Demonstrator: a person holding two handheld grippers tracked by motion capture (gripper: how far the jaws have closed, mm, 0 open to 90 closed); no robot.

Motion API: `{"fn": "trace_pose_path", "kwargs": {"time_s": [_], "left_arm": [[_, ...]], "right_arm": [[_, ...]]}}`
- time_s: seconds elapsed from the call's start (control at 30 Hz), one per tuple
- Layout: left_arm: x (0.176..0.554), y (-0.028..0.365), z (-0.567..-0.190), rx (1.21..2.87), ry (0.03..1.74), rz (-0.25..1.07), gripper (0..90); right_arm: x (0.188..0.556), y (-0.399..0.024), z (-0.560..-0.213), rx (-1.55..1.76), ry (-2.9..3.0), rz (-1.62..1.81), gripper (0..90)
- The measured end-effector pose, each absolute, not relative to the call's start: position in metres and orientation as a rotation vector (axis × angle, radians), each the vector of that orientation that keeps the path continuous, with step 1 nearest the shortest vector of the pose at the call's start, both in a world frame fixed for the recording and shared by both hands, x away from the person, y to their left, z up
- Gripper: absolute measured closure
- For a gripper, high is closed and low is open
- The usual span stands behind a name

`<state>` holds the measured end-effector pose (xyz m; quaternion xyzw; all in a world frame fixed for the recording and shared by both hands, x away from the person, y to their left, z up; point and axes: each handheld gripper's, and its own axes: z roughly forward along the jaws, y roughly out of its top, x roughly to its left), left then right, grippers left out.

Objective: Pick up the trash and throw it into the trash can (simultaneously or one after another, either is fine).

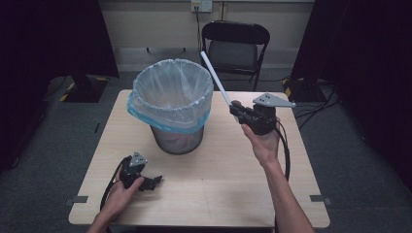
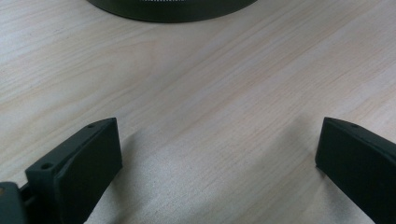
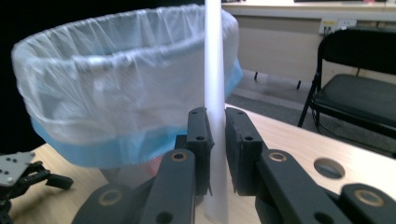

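Right gripper (image 1: 239,110), raised above the far right part of the bench (image 1: 218,194), jaws clamped on the lower end of a long white tube (image 1: 216,80). Tube's long axis slanting up and away from the jaws toward the far left, its free tip just beside the far right rim of the bin (image 1: 172,104), at about rim height or a little above. In the right gripper view, tube (image 3: 215,70) standing straight up between the two pads, bin (image 3: 126,88) directly behind and to the left of it.

Probably a drop into the bin next: mouth open, lined with a clear and blue bag (image 1: 170,121), lying left of the held tube, near it. Nothing between tube and rim. Length of the tube likely awkward; needs tipping so it clears the rim.

Left gripper (image 1: 149,183) low over the near left corner of the bench, jaws wide apart, nothing between them, well apart from the tube. Black chair (image 1: 235,46) beyond the far edge.
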<state>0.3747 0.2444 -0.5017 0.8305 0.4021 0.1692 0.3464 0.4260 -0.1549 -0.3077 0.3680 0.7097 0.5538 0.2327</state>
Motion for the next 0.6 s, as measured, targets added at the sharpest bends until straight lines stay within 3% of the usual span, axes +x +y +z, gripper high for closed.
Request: {"fn": "trace_pose_path", "kwargs": {"time_s": [0.6], "left_arm": [[0.375,0.244,-0.502,2.154,1.043,0.439,0.0]], "right_arm": [[0.428,-0.132,-0.270,0.875,2.013,1.595,81.2]]}}
